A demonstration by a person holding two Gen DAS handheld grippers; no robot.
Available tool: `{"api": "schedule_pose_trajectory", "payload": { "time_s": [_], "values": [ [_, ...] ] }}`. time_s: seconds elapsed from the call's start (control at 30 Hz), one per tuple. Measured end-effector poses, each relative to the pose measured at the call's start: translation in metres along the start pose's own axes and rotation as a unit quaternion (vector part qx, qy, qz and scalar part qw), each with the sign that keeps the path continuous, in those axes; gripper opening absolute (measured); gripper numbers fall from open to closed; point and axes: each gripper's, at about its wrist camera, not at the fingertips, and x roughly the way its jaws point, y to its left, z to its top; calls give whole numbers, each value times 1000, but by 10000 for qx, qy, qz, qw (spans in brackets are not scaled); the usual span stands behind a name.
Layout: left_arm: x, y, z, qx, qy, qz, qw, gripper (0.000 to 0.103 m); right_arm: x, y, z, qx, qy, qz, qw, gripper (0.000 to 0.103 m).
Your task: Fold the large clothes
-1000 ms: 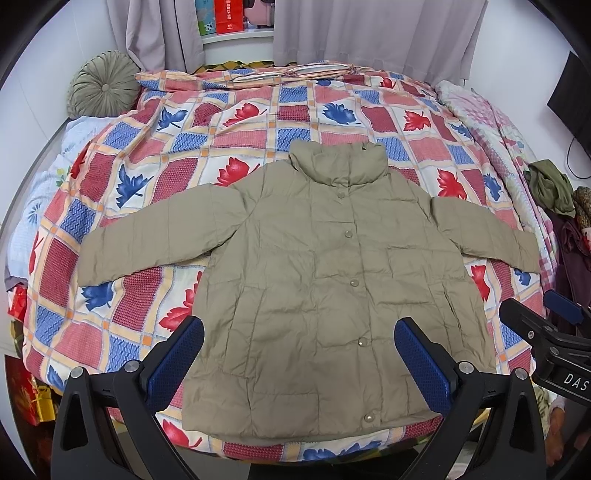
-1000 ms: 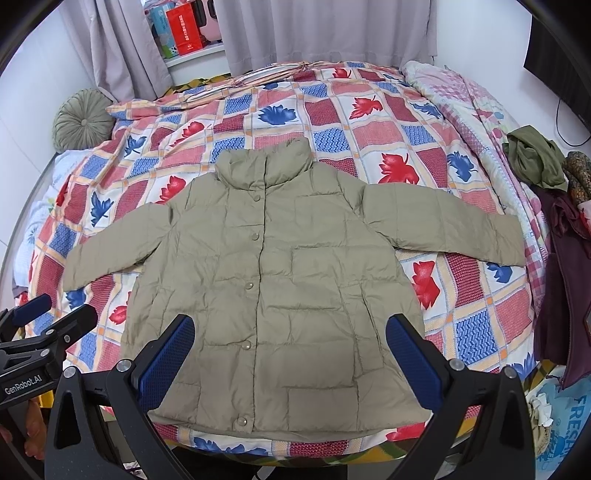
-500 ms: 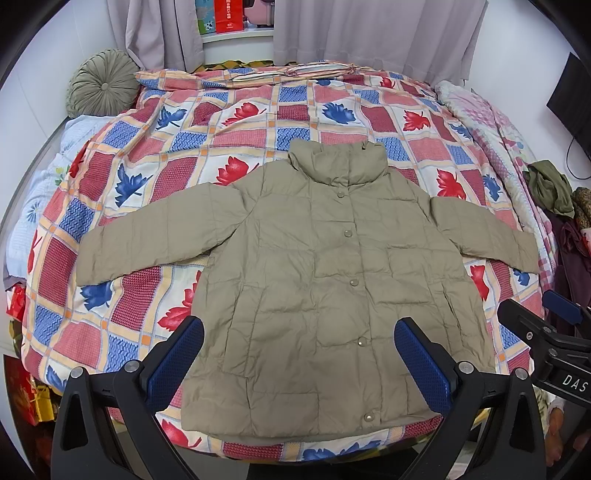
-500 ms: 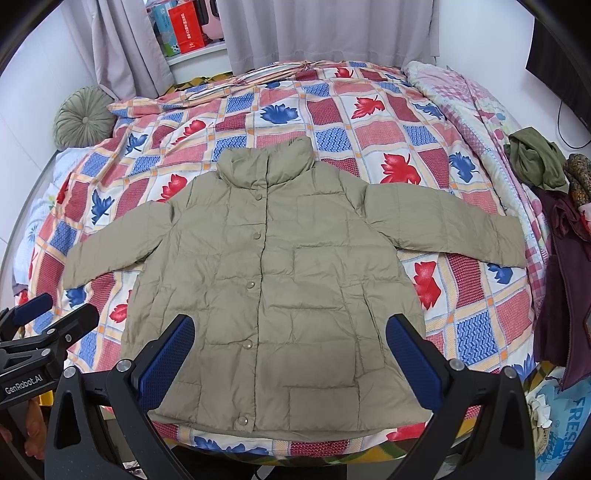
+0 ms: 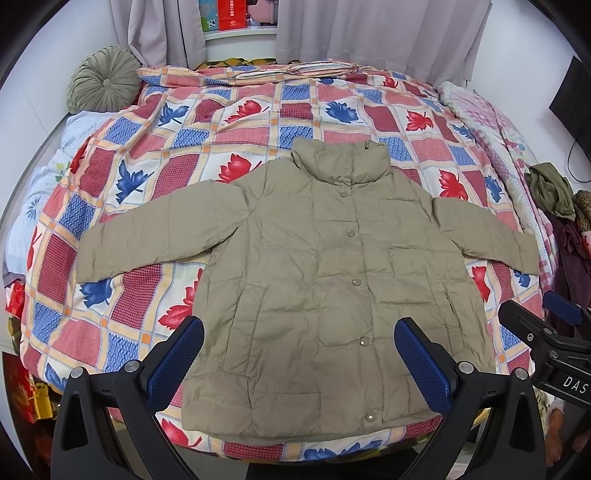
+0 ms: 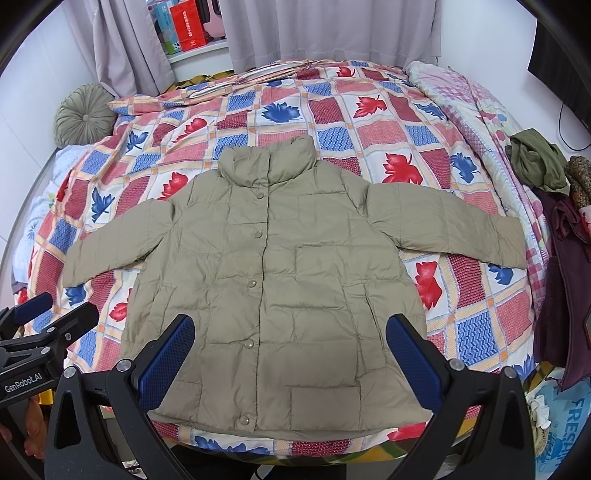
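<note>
A khaki quilted jacket [image 5: 325, 280] [image 6: 280, 280] lies flat and buttoned on the bed, front up, collar toward the far side, both sleeves spread out sideways. My left gripper [image 5: 299, 354] hovers open above the jacket's hem, blue pads wide apart, nothing between them. In the right wrist view my right gripper [image 6: 290, 350] is likewise open over the lower front of the jacket, holding nothing. Each gripper shows at the edge of the other's view: the right gripper [image 5: 554, 332], the left gripper [image 6: 40, 325].
The bed carries a patchwork quilt [image 5: 207, 147] with red and blue leaves. A round green cushion [image 5: 101, 79] lies at the far left. A pile of dark and green clothes [image 6: 543, 173] sits at the right edge. Grey curtains [image 5: 369, 33] hang behind.
</note>
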Motion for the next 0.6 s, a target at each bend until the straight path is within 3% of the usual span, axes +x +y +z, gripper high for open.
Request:
{"api": "schedule_pose_trajectory", "payload": {
  "time_s": [0.33, 0.6],
  "values": [
    [6, 9, -2, -89, 59, -76, 9999, 103, 1, 3, 1, -12, 46, 4, 10000, 103],
    [45, 65, -7, -465, 407, -235, 9978, 103, 28, 17, -10, 81, 487, 287, 9984, 103]
  ]
}}
